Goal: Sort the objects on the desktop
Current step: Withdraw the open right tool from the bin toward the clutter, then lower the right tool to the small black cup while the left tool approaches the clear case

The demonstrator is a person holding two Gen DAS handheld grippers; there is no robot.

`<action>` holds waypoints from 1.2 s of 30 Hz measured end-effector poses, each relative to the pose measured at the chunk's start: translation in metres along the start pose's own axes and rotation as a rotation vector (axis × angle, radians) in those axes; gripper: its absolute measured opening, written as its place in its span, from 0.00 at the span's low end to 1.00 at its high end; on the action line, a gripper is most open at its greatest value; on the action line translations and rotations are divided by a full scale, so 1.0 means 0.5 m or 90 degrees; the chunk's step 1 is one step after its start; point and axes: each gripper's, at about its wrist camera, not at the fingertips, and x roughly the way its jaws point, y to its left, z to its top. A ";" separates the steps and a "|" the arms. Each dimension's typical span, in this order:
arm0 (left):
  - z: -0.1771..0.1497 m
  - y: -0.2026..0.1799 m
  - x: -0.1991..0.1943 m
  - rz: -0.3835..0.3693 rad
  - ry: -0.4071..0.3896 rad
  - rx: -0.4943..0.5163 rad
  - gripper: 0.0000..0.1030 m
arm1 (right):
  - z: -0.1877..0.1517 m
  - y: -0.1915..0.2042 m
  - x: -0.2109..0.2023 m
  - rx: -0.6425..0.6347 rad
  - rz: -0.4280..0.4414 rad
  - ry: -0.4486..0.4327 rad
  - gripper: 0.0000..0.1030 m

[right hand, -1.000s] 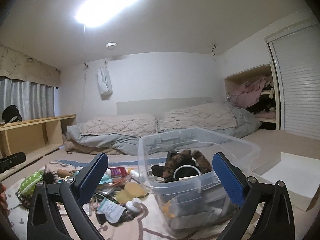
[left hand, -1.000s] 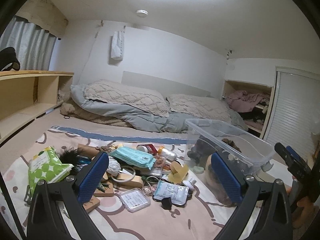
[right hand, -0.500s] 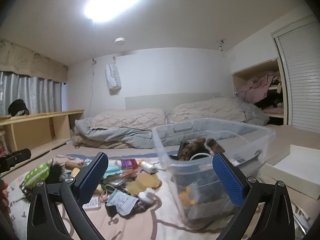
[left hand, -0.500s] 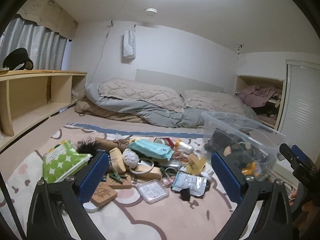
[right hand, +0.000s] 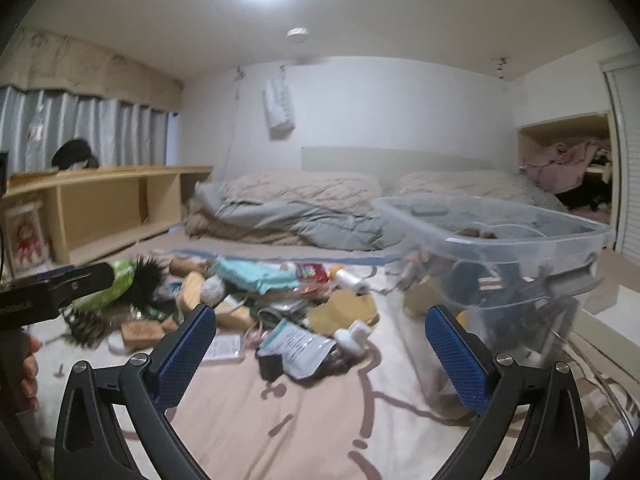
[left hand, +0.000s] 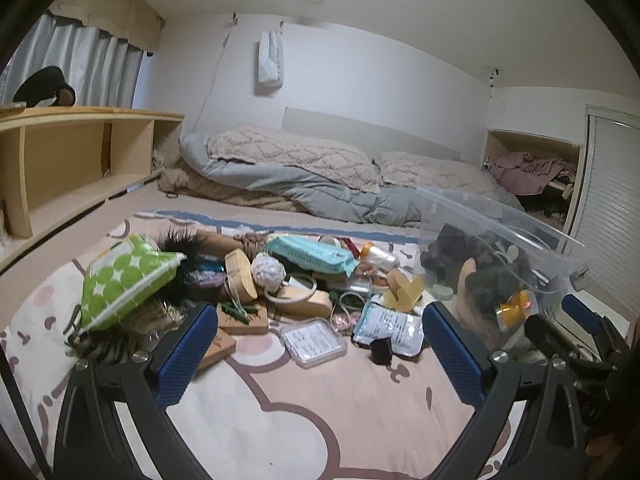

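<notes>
Pink patterned blanket [left hand: 304, 408]; heaped clutter [left hand: 280, 280] and clear bin [left hand: 500, 240] atop

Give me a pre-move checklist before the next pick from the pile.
1. Left gripper jaws open and holding nothing: ok.
2. Right gripper jaws open and holding nothing: ok.
3. Clear bin upright, top open, room left inside: ok.
4. Flat clear case at the pile's near edge, nothing on top of it: ok.
5. Grippers apart from each other: ok.
6. Right wrist view sharp enough to aim: not ok, blurred.
</notes>
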 end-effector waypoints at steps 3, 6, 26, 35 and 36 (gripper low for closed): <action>-0.006 0.004 0.008 0.005 0.008 -0.007 1.00 | -0.008 0.010 0.011 -0.010 0.005 0.018 1.00; -0.014 0.013 0.020 0.013 0.017 -0.016 1.00 | -0.015 0.010 0.023 -0.010 0.005 0.040 1.00; -0.048 0.029 0.097 0.034 0.092 -0.049 0.95 | -0.051 0.010 0.183 0.015 0.050 0.208 0.72; -0.041 0.030 0.158 0.022 0.120 -0.053 0.85 | -0.054 -0.002 0.286 0.063 0.071 0.250 0.47; -0.041 0.029 0.167 0.020 0.124 -0.051 0.85 | -0.055 -0.002 0.296 0.068 0.074 0.253 0.46</action>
